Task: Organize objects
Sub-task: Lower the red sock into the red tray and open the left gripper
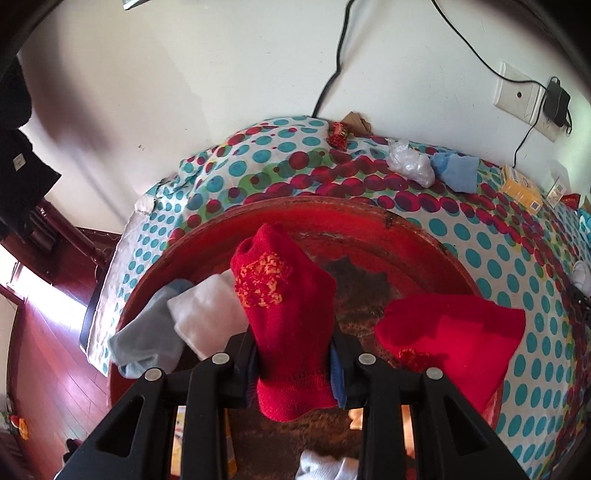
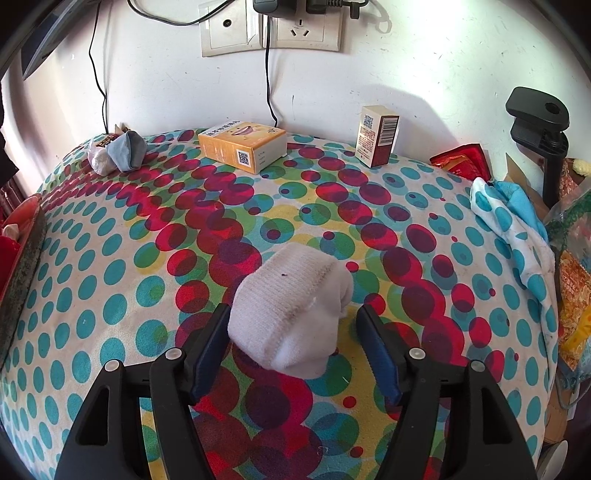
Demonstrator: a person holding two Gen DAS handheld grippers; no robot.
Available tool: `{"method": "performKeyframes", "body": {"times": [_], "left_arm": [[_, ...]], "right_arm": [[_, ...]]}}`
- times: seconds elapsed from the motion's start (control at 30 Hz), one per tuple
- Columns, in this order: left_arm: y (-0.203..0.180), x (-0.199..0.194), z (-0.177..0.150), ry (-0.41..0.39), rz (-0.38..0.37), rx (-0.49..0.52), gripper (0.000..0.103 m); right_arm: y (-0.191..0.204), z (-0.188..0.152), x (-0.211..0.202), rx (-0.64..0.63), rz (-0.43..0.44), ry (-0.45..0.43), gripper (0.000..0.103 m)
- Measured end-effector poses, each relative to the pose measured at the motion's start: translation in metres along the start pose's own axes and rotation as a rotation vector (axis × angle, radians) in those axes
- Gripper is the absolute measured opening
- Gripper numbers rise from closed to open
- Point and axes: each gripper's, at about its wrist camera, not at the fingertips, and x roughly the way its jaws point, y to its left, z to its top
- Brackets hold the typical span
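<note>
A white, scuffed wall (image 2: 424, 55) backs the table, which wears a cloth of teal and red dots (image 2: 110, 295). Wall sockets (image 2: 269, 29) hold plugs, with black cables (image 1: 332, 74) trailing down. Off to one side lies a reddish wooden floor (image 1: 48, 362) — bright daylight falls across it, perhaps from a window or door.

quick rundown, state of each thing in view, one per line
left gripper: shut on red sock
red sock: held above the red tray
second red sock: draped over the red tray rim
right gripper: open, fingers either side of white sock
white sock: bunched, on the cloth
yellow box: lying flat
small box: upright
blue sock: crumpled on the cloth
</note>
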Motion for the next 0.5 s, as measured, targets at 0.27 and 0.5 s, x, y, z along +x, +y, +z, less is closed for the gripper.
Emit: {"method": "performKeyframes", "body": {"times": [0.27, 0.5], "left_arm": [[-0.016, 0.024, 0.017, 0.031, 0.008, 0.031, 0.032], [-0.02, 0.038, 0.021, 0.045, 0.034, 0.046, 0.032]], "right_arm": [[-0.001, 0.001, 0.0, 0.002, -0.002, 0.0, 0.067], [0.0, 0.001, 0.0, 0.003, -0.002, 0.0, 0.068]]}}
